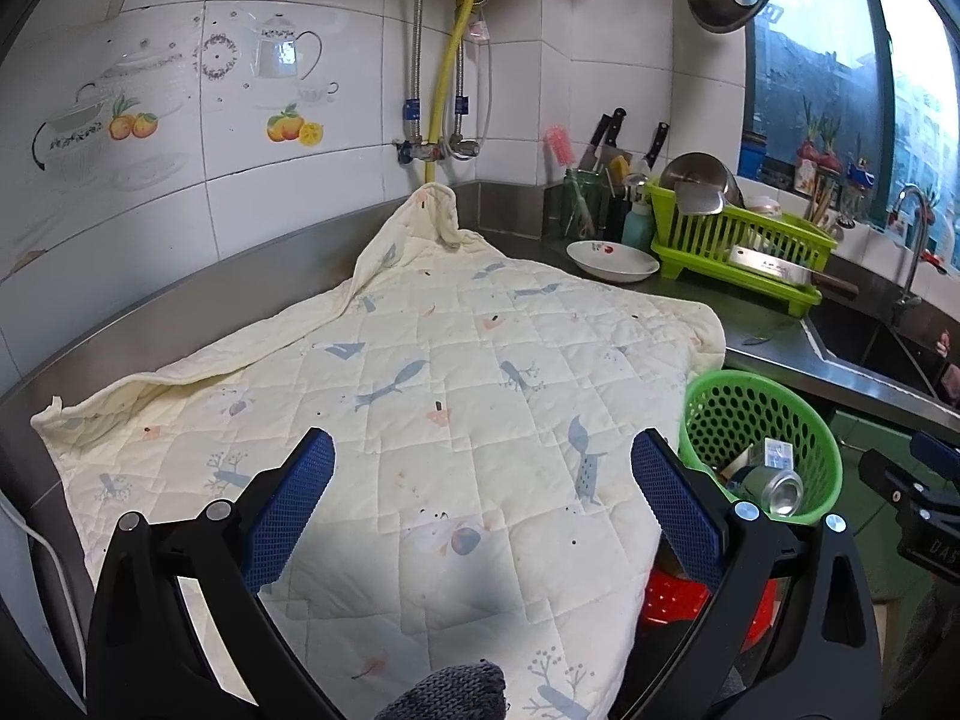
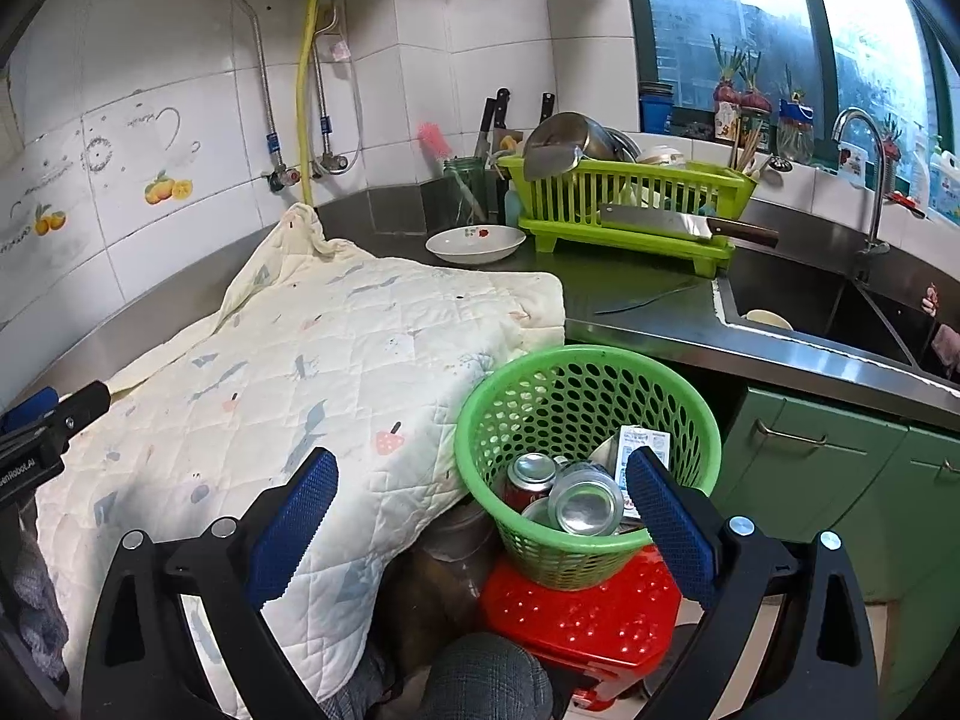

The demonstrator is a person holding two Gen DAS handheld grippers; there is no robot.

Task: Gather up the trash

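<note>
Now both tools spread, left tool [image 1: 483,474], right tool [image 2: 483,480], basket [image 2: 660,360] rim unobstructed.

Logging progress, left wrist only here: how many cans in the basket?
Observer: At least two cans, one silver, one red.
Operator: Right tongs holding anything?
Observer: No. The right tongs are open and empty, at the basket.
Operator: Anything in the sink?
Observer: A pale bowl lies in it.
</note>
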